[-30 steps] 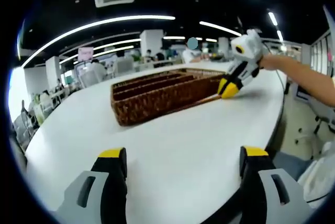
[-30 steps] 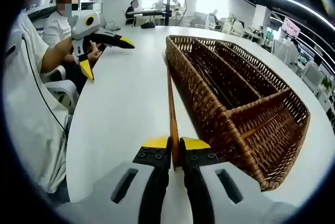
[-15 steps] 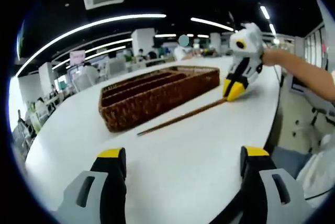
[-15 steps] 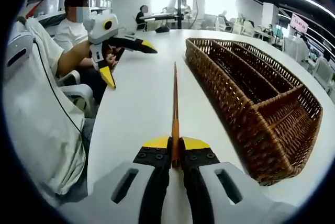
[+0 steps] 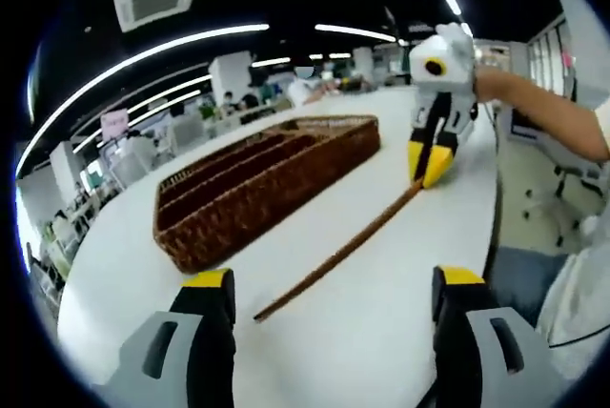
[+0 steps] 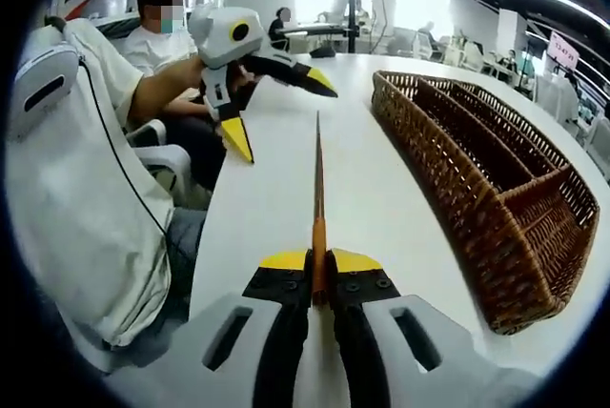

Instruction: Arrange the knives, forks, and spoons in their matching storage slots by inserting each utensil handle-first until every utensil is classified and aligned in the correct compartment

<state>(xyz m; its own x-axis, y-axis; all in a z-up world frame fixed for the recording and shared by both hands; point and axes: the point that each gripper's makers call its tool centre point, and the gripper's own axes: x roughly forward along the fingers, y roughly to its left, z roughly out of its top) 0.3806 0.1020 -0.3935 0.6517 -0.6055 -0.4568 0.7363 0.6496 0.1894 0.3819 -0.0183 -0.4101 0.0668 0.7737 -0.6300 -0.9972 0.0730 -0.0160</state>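
The right hand-held gripper [image 6: 319,260] is clenched on one end of a long, thin brown stick [image 6: 317,179]. It looks like a chopstick or a slim utensil handle, though the frames do not settle which. The stick runs straight out from the jaws over the white tabletop [image 6: 276,208], left of the wicker tray [image 6: 534,265] and clear of its wall. Judging by its thinness and straight line, it should be light and stiff, with a smooth surface that could slip or swivel in the jaws. An end grip like this leaves the far tip free to swing, so a hold nearer the middle would steer it better.

The tray is tightly woven brown rattan, a rectangle split into long narrow slots plus one wider compartment; its coarse weave could snag a tip. The tabletop is smooth, glossy and rounded at the edge.

The left hand-held gripper [image 5: 329,284] hovers released, jaws wide, with the stick's free tip [image 5: 262,314] lying between them.
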